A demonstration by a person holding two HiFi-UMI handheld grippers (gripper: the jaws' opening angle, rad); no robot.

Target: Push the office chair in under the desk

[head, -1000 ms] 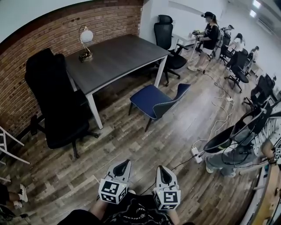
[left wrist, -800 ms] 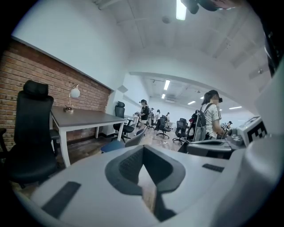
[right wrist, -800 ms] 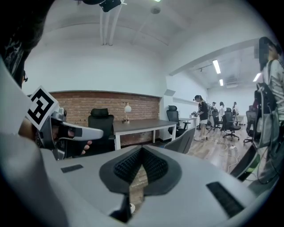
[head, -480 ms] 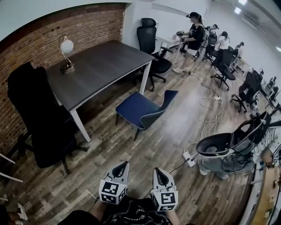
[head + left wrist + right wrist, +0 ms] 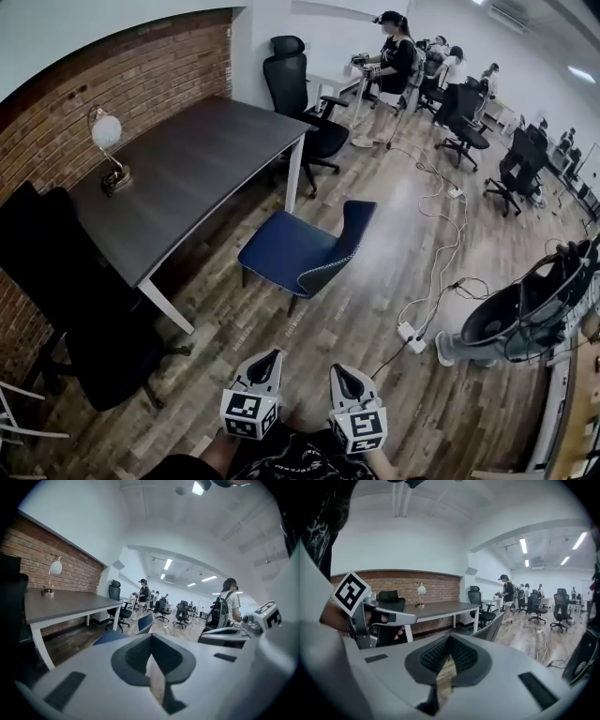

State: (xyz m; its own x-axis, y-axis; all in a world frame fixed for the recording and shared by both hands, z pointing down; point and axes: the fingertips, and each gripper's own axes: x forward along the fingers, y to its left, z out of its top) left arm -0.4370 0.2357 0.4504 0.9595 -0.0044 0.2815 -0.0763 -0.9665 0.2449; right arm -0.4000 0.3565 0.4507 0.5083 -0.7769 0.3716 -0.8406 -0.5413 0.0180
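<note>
A big office room is spreading out, with a wood floor of brown planks running under everything. A red brick wall is standing along the side at 10 o'clock. The dark desk on white legs is standing beside that wall, with its long side running from 8 o'clock to 1 o'clock. A black chair is sitting at the desk's near end, at 9 o'clock.

The blue office chair is standing out on the open floor at 12 o'clock, near the desk's long edge but not under it. Its seat is facing the desk at 10 o'clock and its back is sitting on the 4 o'clock side, so it is lying long from 10 to 4.

The left gripper and the right gripper are hanging side by side at 6 o'clock, well apart from the chair. Both are pinching tight on nothing.

A small lamp is standing on the desk. A white power strip is lying on the floor at 2 o'clock.
</note>
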